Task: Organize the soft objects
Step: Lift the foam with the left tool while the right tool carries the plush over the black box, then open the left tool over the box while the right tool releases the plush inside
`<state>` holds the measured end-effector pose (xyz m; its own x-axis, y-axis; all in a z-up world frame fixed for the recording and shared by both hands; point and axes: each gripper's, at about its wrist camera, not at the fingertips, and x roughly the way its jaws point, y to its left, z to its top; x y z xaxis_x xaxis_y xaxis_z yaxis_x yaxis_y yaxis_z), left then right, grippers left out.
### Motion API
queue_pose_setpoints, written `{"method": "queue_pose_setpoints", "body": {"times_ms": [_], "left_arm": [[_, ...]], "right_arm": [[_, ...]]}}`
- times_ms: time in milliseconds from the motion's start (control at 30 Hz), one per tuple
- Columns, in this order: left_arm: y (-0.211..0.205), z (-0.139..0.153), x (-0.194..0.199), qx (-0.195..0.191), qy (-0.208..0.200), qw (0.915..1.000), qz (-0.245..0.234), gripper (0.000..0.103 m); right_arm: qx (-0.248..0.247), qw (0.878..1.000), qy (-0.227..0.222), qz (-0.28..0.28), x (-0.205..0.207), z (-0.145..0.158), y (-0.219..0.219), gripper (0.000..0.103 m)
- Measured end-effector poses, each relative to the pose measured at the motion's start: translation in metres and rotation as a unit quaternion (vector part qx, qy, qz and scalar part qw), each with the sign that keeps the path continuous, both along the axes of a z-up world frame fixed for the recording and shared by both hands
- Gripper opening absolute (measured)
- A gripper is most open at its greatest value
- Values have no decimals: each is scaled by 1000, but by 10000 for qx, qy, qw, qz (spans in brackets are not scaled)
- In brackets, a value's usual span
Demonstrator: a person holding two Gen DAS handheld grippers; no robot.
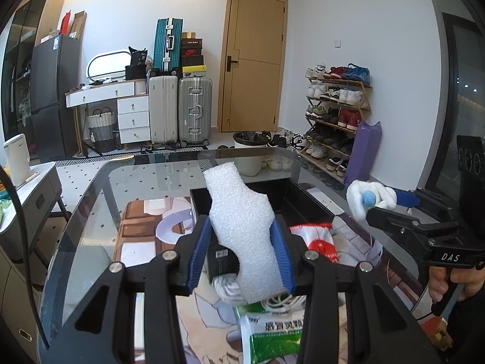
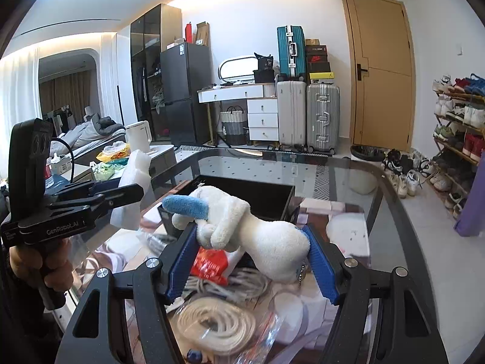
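Note:
My left gripper [image 1: 242, 242] is shut on a white foam piece [image 1: 239, 212] that stands upright between its blue pads, above the glass table. The right wrist view shows that gripper [image 2: 127, 191] at the left, a hand on its handle, with the foam [image 2: 136, 170] sticking up. My right gripper [image 2: 248, 233] is shut on a white plush toy [image 2: 269, 242] with a blue snout, held off the table. The left wrist view has it [image 1: 379, 209] at the right, the toy [image 1: 363, 195] at its tip. A black open box [image 1: 306, 203] [image 2: 257, 194] sits just beyond both.
On the glass table [image 2: 348, 176] under the grippers lie a coiled cream rope [image 2: 218, 324], a grey cable coil [image 2: 239, 282], a red-and-white bag [image 1: 318, 242], a green packet [image 1: 272, 330] and a small black box [image 1: 221, 257]. Suitcases, a desk and a shoe rack stand by the far wall.

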<state>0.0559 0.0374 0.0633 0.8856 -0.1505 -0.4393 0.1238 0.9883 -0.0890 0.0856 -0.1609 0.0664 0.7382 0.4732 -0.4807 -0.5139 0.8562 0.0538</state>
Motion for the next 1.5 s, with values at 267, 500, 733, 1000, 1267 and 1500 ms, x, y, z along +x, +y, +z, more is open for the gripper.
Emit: {"method": "queue_pose_setpoints", "body": {"times_ms": [267,500,733,1000,1267,1500], "left_arm": [[-1,7,21,-56,-20,10000,5,40],[1,11,42,-47,-25,10000,32,40],[1,9,60,-16,41,10000,79,40],[2,-1,73,-58,189,9998,104,40],[6,-6,81,-75,264,9996,108,40],[7,-11,92,-86,382,9992,99,40]], "right_arm": [[-5,10000,12,43,24,9,9,70],[41,9999,53,109,47,10,17,70],[26,9998,110,169,72,8,26,70],[95,9991,256,319,92,1,41,70],[19,9985,410,353,104,-13,52,71],[-240,9984,432,290,113,-29,58,71]]}}
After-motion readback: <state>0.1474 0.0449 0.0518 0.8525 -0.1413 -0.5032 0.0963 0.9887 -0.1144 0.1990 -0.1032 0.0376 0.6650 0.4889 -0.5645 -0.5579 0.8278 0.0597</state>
